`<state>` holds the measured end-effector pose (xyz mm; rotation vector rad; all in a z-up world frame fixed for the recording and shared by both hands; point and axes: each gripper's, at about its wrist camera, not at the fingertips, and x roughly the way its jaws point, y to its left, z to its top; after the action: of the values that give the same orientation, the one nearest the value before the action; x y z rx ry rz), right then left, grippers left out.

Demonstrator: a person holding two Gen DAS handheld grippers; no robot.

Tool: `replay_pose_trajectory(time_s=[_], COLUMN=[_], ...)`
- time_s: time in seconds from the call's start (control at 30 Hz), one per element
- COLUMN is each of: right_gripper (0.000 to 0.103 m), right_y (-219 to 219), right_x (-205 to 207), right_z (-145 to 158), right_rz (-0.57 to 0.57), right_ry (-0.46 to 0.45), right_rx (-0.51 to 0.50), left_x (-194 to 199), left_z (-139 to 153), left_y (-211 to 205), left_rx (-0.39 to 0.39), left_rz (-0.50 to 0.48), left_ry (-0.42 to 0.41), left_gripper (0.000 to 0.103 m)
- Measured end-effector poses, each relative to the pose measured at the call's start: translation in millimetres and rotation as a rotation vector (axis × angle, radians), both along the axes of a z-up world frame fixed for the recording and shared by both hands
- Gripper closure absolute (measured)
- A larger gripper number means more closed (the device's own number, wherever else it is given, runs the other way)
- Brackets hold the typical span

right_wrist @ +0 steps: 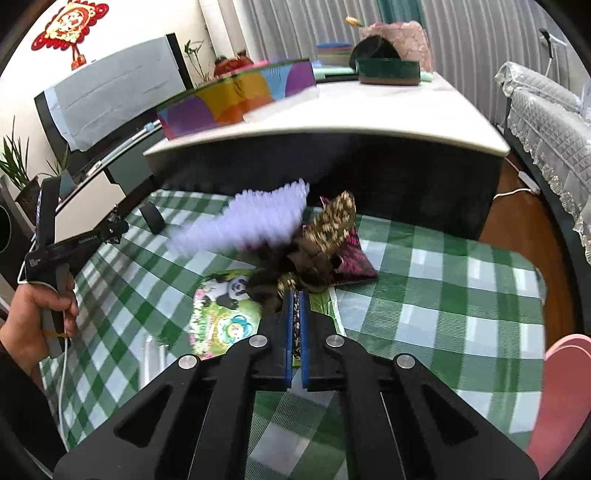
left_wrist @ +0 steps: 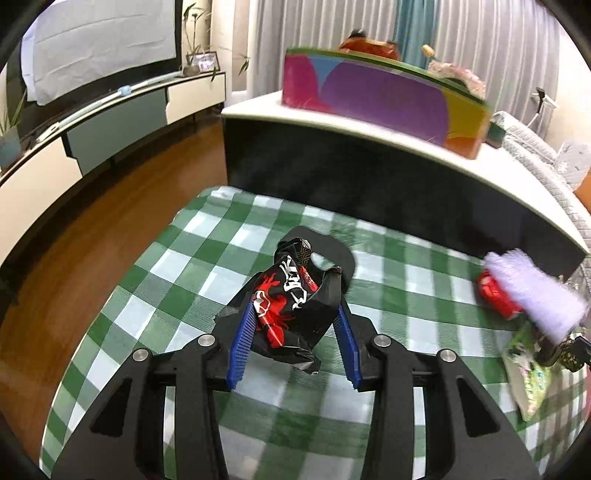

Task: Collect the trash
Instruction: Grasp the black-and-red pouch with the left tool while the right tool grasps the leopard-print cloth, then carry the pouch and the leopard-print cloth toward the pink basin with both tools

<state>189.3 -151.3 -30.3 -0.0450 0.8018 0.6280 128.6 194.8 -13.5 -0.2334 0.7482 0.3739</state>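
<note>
This is a living room in a home. A covered TV [left_wrist: 99, 40] stands on a long low cabinet [left_wrist: 110, 118]. Curtains [left_wrist: 461, 33] hang behind, a sofa [right_wrist: 546, 107] sits nearby, and the floor [left_wrist: 122, 206] is wood.

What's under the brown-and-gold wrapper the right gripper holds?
Below the wrapper lie a panda packet and a magenta pouch on the checked cloth. Anything beneath them is hidden.

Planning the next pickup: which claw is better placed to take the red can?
Neither is free. The left claw holds the black wrapper; the right claw grips a brown-gold wrapper, but is nearer the red can.
</note>
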Motion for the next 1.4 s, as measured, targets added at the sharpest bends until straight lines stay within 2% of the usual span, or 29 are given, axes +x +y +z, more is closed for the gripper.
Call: replay_pose_trajectory(time_s=[0.3, 0.63, 0.87, 1.07, 1.4], right_gripper=[0.101, 0.101, 0.101, 0.101, 0.101], right_y=[-20, -54, -74, -90, -111], right_x=[-35, -73, -98, -111, -126], right_z=[28, 52, 75, 80, 106], right_rz=[-0.006, -0.058, -0.085, -0.115, -0.138], right_ry=[-0.06, -0.09, -0.136, -0.143, -0.168], right_rx=[0.002, 0.027, 0.046, 0.033, 0.058], left_x=[-20, -50, -65, -75, -90], left_z=[32, 53, 60, 68, 72], left_y=[-42, -96, -130, -155, -186], left_rx=[0.024, 0.041, 0.04, 0.038, 0.04], left_rz=[-0.099, -0.202, -0.27, -0.319, -0.385], left_ry=[-0.056, -0.104, -0.125, -0.148, -0.168], left_gripper=[0.062, 0.062, 0.062, 0.062, 0.062])
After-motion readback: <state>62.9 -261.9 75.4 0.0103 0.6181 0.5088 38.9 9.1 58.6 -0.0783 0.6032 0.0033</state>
